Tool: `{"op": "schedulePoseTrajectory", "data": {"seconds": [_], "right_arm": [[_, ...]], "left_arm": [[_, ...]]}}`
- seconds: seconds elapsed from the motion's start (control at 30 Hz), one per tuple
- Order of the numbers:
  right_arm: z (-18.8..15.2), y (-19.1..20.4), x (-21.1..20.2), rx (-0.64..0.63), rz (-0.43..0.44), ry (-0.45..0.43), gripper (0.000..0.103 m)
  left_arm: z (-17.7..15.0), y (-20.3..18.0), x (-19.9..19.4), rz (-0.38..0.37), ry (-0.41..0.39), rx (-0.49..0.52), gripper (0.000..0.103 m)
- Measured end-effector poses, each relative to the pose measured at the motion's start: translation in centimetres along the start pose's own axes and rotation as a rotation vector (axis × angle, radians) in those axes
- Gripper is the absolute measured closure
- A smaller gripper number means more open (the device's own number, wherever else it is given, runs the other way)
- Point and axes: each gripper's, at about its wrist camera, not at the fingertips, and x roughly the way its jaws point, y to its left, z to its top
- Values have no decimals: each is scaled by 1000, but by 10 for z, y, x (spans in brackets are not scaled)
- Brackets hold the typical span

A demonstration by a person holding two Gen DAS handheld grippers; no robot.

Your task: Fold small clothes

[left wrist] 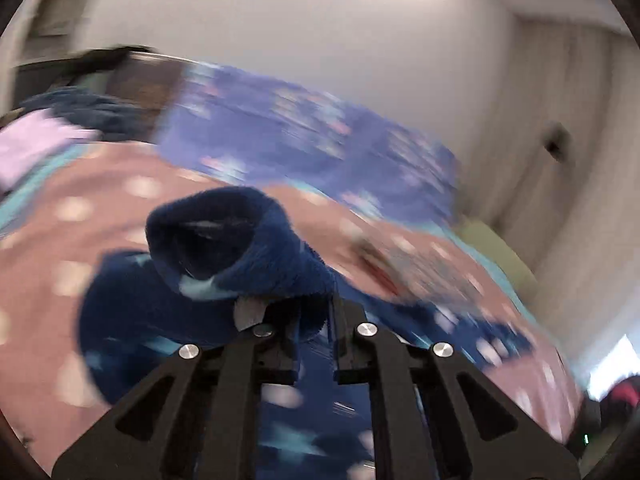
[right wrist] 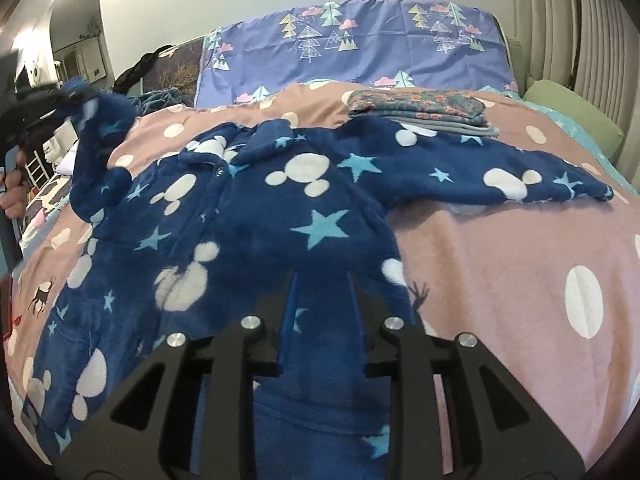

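While left gripper point(left wrist: 296, 320) lifts fleece jacket point(right wrist: 248, 216) sleeve, no legible writing

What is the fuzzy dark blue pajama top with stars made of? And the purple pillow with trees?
The dark blue star-patterned pajama top looks like plush fleece: thick, matte, fuzzy pile. The purple tree-print pillow looks like thin woven cotton, probably: smooth with sharp creases.

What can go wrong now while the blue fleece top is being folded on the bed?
1. The left gripper pinches only the sleeve end; thick fleece may slip out.
2. The right gripper is open over the hem, so the blue fleece top may drag.
3. It might disturb the folded stack.
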Motion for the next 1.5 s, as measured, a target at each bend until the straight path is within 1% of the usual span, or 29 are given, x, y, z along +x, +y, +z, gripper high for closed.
{"op": "schedulePoseTrajectory", "data": {"seconds": [0.03,0.07,0.1,0.13,0.2,0.27,0.37,0.43,0.57,0.63,0.67,0.7,0.73,0.8,0.83,0.87,0.97,1.0,1.03,1.07,1.1,1.13,1.17,1.23,1.3,1.33,1.4,1.43,1.5], "right_arm": [[0,-4,0,16,-3,7,75],[-1,-7,1,32,0,14,75],[-1,-11,1,47,4,21,75],[-1,-14,0,60,10,28,75],[-2,-19,-1,60,12,36,74],[-4,-22,0,55,5,36,72],[-2,-25,5,65,27,58,72],[1,-25,12,77,77,76,72],[18,-17,32,62,175,111,72],[31,-9,48,43,215,136,70],[37,-5,56,34,229,144,67],[46,0,67,24,240,153,65],[51,3,75,17,243,158,63],[67,12,99,1,221,165,56],[71,13,108,2,207,166,56],[77,15,119,7,191,169,55],[89,26,157,12,176,212,53],[92,31,168,14,166,218,56],[95,31,175,20,157,212,63],[97,33,181,29,157,205,86],[100,37,184,34,172,210,89],[105,43,181,37,191,203,90],[113,49,167,28,219,151,90],[128,59,128,-13,273,10,90],[137,61,101,-39,277,-76,90],[140,60,91,-52,256,-112,90],[140,53,91,-62,197,-109,87],[135,44,107,-57,136,-58,84],[123,31,131,-44,74,40,75]], "left_arm": [[-11,-23,15,-39,49,48,85],[-23,-41,28,-51,92,99,66],[-35,-56,39,-35,126,152,55],[-52,-73,48,9,150,222,42],[-75,-92,54,41,173,337,41],[-89,-95,49,52,192,398,33],[-89,-69,33,113,169,413,24],[-93,-53,18,169,161,400,21],[-99,-2,-2,296,199,361,20],[-106,25,-7,373,232,338,20],[-110,40,-9,428,251,332,20],[-111,49,-11,465,263,329,20],[-114,63,-11,521,282,324,20],[-116,85,-12,597,308,305,20],[-113,100,-11,645,319,276,20],[-110,109,-11,662,320,252,20],[-100,127,-5,658,319,205,20],[-98,129,-2,657,323,203,20],[-95,131,3,663,327,205,20],[-95,131,7,662,331,208,20],[-96,131,11,665,332,213,20],[-97,131,13,672,333,216,20],[-99,133,14,680,338,215,19],[-102,138,15,688,342,198,18],[-103,142,11,678,337,172,18],[-103,143,8,676,332,162,18],[-103,144,4,684,319,159,18],[-104,143,2,688,314,160,18],[-104,142,-1,696,307,162,18]]}}
